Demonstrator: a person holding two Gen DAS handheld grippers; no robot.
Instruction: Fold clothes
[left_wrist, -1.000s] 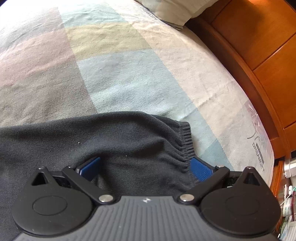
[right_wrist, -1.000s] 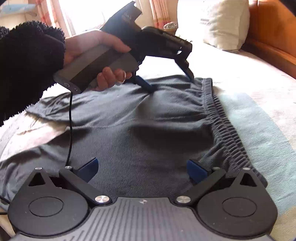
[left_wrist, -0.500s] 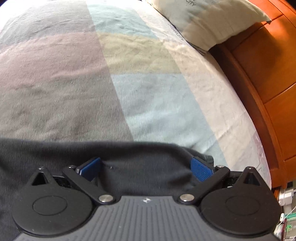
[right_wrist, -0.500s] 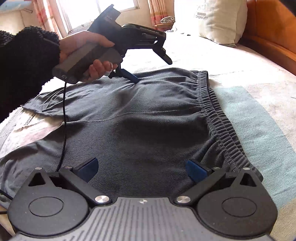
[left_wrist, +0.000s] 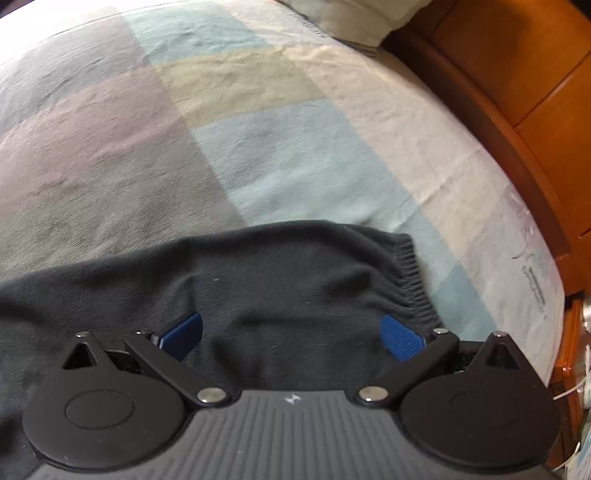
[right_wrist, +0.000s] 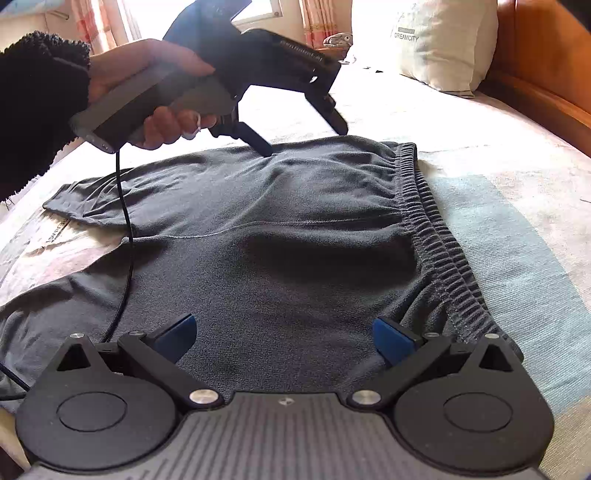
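The dark grey trousers (right_wrist: 288, 236) lie flat on the checked bedspread (left_wrist: 258, 147), waistband (right_wrist: 436, 236) toward three o'clock, legs trailing off toward nine. At eleven o'clock in the right wrist view, the left gripper (right_wrist: 306, 140) stands with fingers spread, its tips down at the far waist edge, probably to catch that corner for a lengthwise fold. The right gripper (right_wrist: 282, 338) hangs over the near edge, fingers spread too, gripping nothing. A black cable (right_wrist: 125, 240) drapes across the cloth and could snag. A pillow (right_wrist: 443, 48) rests at one o'clock against the wooden headboard (right_wrist: 546, 74).
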